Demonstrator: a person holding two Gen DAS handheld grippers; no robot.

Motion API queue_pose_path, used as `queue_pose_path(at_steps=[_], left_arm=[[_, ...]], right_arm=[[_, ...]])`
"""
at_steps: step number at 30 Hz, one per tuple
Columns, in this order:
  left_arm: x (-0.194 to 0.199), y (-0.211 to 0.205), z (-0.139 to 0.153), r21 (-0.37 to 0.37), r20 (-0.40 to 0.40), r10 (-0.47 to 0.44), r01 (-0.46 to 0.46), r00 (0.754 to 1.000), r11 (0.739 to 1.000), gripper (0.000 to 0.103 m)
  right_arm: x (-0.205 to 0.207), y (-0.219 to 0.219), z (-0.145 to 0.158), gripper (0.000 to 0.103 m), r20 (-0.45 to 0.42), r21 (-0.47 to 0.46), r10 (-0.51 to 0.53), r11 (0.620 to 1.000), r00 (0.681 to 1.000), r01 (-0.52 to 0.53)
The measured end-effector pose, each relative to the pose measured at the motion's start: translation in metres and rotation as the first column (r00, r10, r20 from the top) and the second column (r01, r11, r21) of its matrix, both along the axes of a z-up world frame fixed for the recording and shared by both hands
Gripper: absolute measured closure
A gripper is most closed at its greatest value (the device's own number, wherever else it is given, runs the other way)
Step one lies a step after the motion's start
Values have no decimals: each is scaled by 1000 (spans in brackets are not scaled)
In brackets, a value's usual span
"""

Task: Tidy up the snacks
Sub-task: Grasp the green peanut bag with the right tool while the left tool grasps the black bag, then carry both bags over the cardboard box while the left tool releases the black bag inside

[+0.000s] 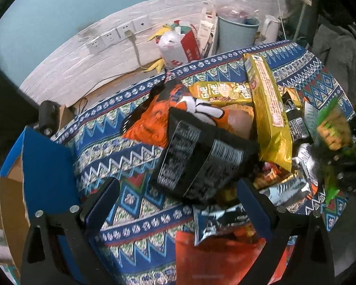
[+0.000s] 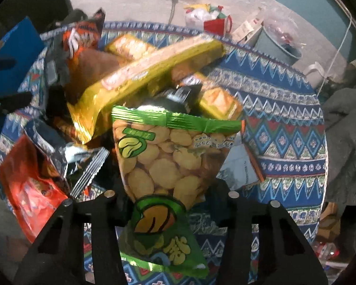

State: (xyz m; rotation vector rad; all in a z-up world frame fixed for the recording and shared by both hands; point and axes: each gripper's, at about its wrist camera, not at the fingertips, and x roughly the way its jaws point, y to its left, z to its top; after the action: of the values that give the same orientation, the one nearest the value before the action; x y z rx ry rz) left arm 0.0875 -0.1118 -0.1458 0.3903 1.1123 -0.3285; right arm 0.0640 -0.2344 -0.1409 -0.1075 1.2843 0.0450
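Note:
A heap of snack packets lies on a round table with a blue patterned cloth [image 1: 121, 140]. My left gripper [image 1: 178, 190] is open, its jaws on either side of the near end of a black packet [image 1: 201, 156] that lies over an orange chip bag [image 1: 154, 118]. A long yellow biscuit pack [image 1: 268, 104] leans across the heap; it also shows in the right wrist view [image 2: 140, 80]. My right gripper [image 2: 170, 190] is shut on a green bag of broad beans [image 2: 168, 156] and holds it above the table; that bag appears at the right of the left wrist view [image 1: 334, 128].
A red packet [image 1: 213, 256] and a silver-black packet [image 1: 216, 220] lie near my left gripper. A blue cardboard box [image 1: 45, 166] stands at the table's left. On the floor behind are a grey bin [image 1: 237, 33], a red bag [image 1: 189, 45] and a white kettle [image 1: 270, 28].

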Motion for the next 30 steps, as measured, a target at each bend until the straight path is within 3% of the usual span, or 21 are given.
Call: queue_pose_path(at_steps=[5, 14, 16, 17, 18, 30], left_arm=[[7, -13, -13, 26, -7, -41, 41, 999, 999, 3], [23, -29, -37, 77, -37, -67, 70, 997, 995, 3], [23, -29, -37, 66, -32, -79, 81, 996, 995, 17], [22, -29, -38, 60, -40, -87, 89, 995, 994, 31], [23, -28, -39, 62, -47, -88, 91, 995, 994, 39], [14, -5, -18, 41, 17, -41, 41, 999, 998, 40]], right_arm=[[7, -12, 15, 57, 57, 37, -27, 999, 998, 25], [28, -15, 14, 57, 67, 68, -23, 998, 997, 18], [29, -11, 17, 57, 75, 64, -14, 998, 997, 10], [31, -9, 19, 57, 82, 62, -8, 998, 997, 3], [32, -8, 19, 57, 86, 60, -3, 998, 996, -2], [42, 14, 31, 57, 126, 43, 54, 997, 991, -60]])
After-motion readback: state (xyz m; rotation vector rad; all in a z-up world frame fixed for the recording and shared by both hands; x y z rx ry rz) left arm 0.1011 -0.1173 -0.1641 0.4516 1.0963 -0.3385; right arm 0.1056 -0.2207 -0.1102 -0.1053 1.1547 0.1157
